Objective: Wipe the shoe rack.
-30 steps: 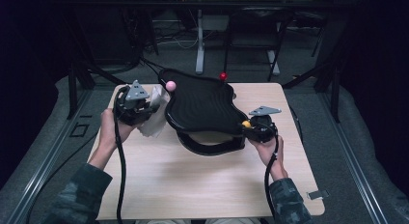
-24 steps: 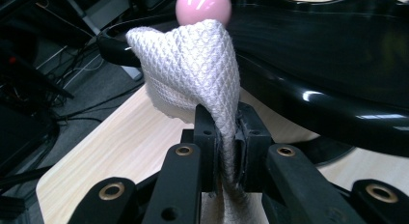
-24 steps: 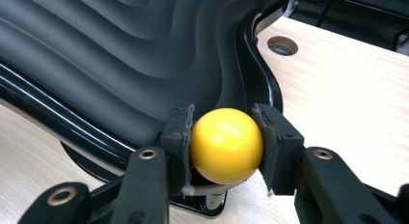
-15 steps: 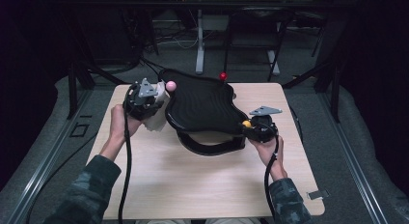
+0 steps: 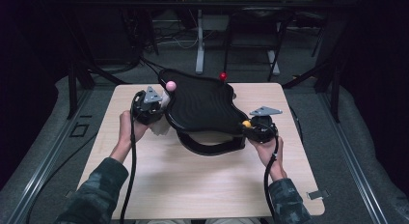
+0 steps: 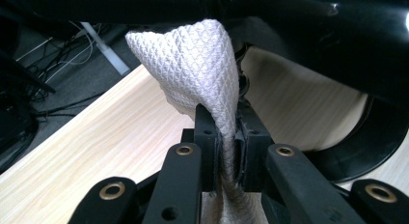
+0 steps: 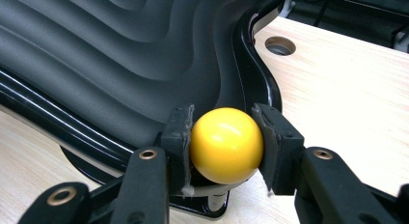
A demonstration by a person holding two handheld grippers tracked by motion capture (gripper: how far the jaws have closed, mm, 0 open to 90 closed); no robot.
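no readable text, no labels, no brands, no numbers, no signs

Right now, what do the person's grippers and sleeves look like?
Both the left gripper and the right gripper are black, each topped by a grey three-cornered plate and trailing a black cable. Their black jaws have brass-coloured rivets at the linkages and dark, frayed pads. The person's sleeves are a dark camouflage pattern.

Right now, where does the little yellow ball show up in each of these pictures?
High view: yellow ball right of centre, at the wavy black tray's near right corner.
Left gripper view: not in it.
Right gripper view: bottom centre, clamped between the black jaws.
Shared landmark: the wavy black tray.
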